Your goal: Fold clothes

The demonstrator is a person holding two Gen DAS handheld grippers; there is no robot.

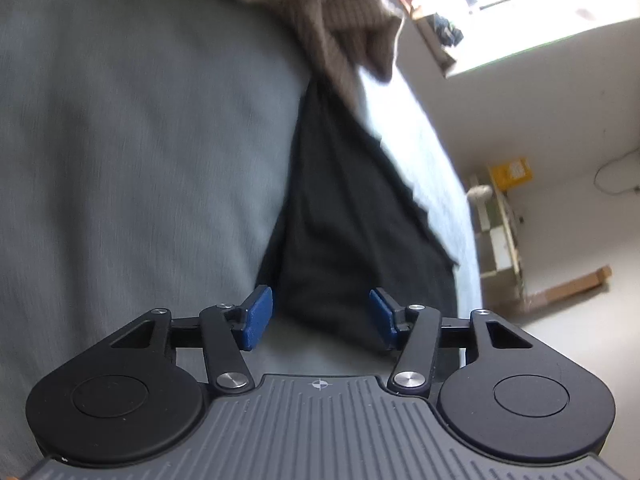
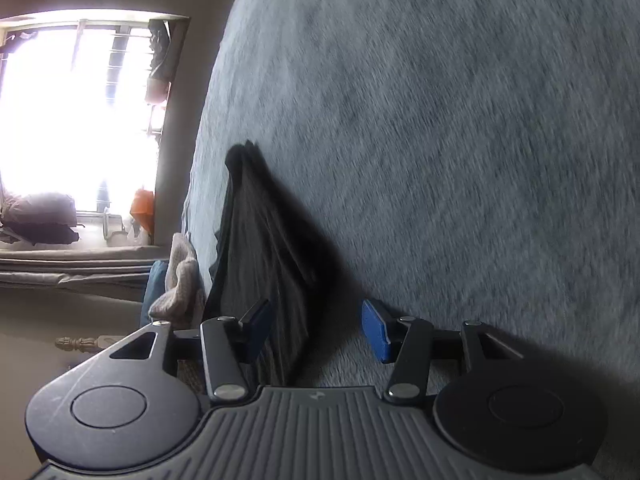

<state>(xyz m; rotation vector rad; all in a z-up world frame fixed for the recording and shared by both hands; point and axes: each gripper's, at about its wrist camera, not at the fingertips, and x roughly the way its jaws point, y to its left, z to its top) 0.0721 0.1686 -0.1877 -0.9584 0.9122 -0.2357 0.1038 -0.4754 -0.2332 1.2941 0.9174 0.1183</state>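
Left gripper (image 1: 322, 318) is sitting about half open w/ nothing between its blue pads (image 1: 256, 318); the black garment (image 1: 352, 216) is lying just ahead of it, running from 6 o'clock up toward 12 in the left wrist view, not pinched. Right gripper (image 2: 320, 330) is likewise standing roughly half open and empty; in its view the same dark cloth is passing close by the 9 o'clock pad and stretching away toward 11 o'clock, but the pads aren't pressing on it. My read: both grippers are parted like this because the garment is resting flat in a long narrow shape, prob. between fold steps, so nothing needs gripping right now. Garment is lying on a grey-blue bed (image 1: 140, 140) cover, soft and slightly fuzzy, blurred in both views. A brown ribbed garment (image 1: 316, 12) is bunched at 12 o'clock beyond the black one, touching its far end as far as I can tell. Room: bright window (image 2: 72, 120) w/ bars at 9 o'clock in the right wrist view, stuff piled on its sill, a pale knitted item (image 2: 180, 284) at the bed edge, plain walls, a yellow box (image 1: 510, 172) on a shelf unit at 3 o'clock in the left wrist view.
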